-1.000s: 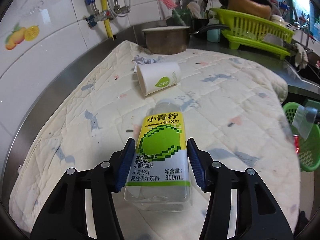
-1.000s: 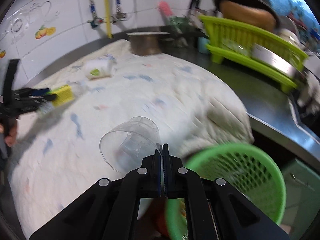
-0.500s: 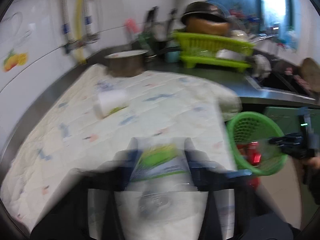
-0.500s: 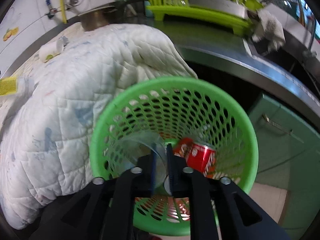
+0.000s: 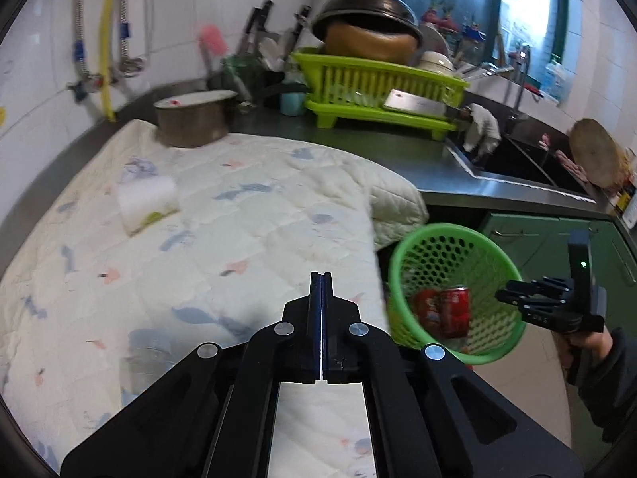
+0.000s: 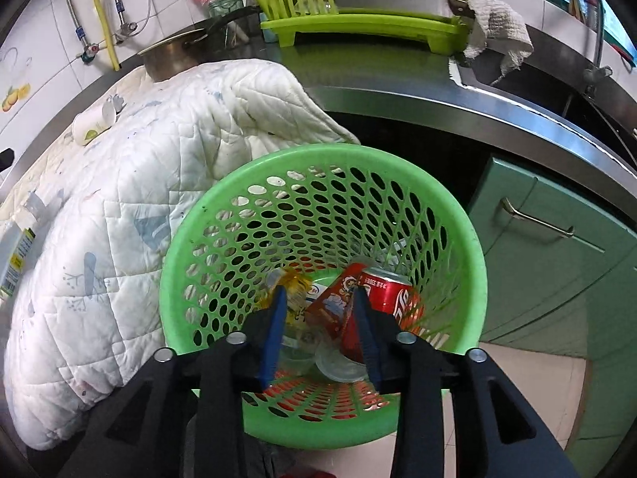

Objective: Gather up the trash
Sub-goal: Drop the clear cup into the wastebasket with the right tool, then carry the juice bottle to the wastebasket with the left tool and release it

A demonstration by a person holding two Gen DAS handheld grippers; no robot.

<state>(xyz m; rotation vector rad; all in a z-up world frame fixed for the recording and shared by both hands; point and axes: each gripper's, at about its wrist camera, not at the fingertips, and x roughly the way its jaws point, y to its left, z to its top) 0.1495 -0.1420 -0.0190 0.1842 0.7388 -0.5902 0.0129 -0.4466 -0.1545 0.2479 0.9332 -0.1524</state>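
A green perforated basket (image 6: 318,159) hangs off the counter edge; it also shows in the left wrist view (image 5: 402,255). It holds a red cola can (image 6: 392,294), a red wrapper (image 6: 330,302) and a clear plastic cup (image 6: 338,364). My right gripper (image 6: 318,298) is open and empty over the basket mouth. My left gripper (image 5: 321,279) is shut and empty above the quilted cloth (image 5: 199,247). A white paper cup (image 5: 147,203) lies on its side on the cloth. The juice bottle (image 6: 16,255) lies at the cloth's left edge.
A steel pot (image 5: 191,119), a green dish rack (image 5: 378,87) with a bowl and cleaver, and a sink (image 5: 517,159) line the back of the counter. Green cabinet doors (image 6: 557,247) stand below the counter, right of the basket.
My right gripper carried the clear cup over the basket and opened; the cup now lies inside. My left gripper swung right, lost the juice bottle and closed empty.
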